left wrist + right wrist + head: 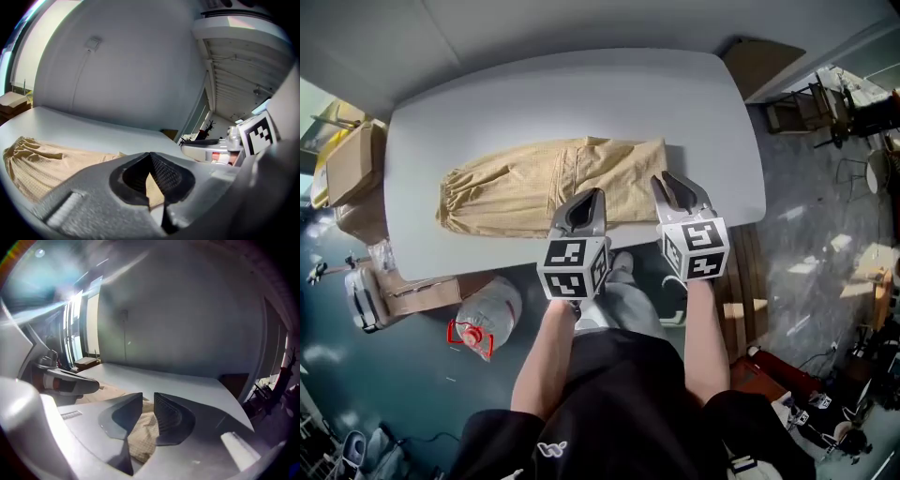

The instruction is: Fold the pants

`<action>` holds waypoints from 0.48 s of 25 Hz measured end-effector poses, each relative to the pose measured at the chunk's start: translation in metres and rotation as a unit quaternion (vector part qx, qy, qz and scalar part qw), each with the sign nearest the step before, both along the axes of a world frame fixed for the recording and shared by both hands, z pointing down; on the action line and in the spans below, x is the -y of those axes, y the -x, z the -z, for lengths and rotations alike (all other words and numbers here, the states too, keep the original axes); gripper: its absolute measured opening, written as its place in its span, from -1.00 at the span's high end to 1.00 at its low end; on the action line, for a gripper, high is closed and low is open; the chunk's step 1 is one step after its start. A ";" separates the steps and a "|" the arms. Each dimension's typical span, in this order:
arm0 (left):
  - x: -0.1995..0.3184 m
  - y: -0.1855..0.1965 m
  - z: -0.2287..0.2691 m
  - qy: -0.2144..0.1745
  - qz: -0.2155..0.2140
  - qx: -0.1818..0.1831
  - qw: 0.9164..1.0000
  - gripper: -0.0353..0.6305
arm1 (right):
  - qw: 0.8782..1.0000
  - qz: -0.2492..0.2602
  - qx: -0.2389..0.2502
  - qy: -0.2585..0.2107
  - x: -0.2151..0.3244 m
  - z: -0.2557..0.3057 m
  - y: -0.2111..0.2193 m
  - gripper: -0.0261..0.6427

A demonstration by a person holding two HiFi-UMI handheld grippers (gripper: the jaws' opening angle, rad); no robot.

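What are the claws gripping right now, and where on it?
Both grip the tan crinkled fabric pants by the near long edge: left claw about mid-length, right claw near that edge's right end.

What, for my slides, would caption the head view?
Left tongs and right tongs pinch the near edge of tan pants on a white table.

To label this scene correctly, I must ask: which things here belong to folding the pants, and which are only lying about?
Belong to the job: pants; left gripper and right gripper, both shut on its near edge; table under it.

Only lying about: plastic bottle on the floor; cardboard boxes beside the table.
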State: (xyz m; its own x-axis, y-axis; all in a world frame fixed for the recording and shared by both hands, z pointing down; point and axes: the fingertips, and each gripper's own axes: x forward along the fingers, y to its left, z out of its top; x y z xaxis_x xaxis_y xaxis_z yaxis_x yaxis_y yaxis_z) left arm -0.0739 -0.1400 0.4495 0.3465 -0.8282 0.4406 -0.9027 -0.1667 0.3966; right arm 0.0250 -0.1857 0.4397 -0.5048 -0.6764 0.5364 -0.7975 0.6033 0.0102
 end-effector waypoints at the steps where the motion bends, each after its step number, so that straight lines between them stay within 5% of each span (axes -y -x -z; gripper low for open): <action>1: 0.002 -0.007 -0.002 0.003 -0.005 0.000 1.000 0.88 | 1.000 -0.011 0.006 0.008 0.001 -0.005 -0.012 0.64; 12: 0.000 -0.059 -0.041 0.047 -0.038 0.015 0.998 0.88 | 0.989 -0.076 0.066 0.108 -0.013 -0.075 -0.081 0.08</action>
State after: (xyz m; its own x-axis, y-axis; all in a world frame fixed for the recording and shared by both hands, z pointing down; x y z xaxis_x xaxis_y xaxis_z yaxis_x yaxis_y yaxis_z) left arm -0.0147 -0.1401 0.4905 0.3931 -0.7545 0.5255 -0.9002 -0.1995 0.3870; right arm 0.1058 -0.1725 0.5143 -0.4811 -0.6272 0.6126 -0.8650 0.4534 -0.2151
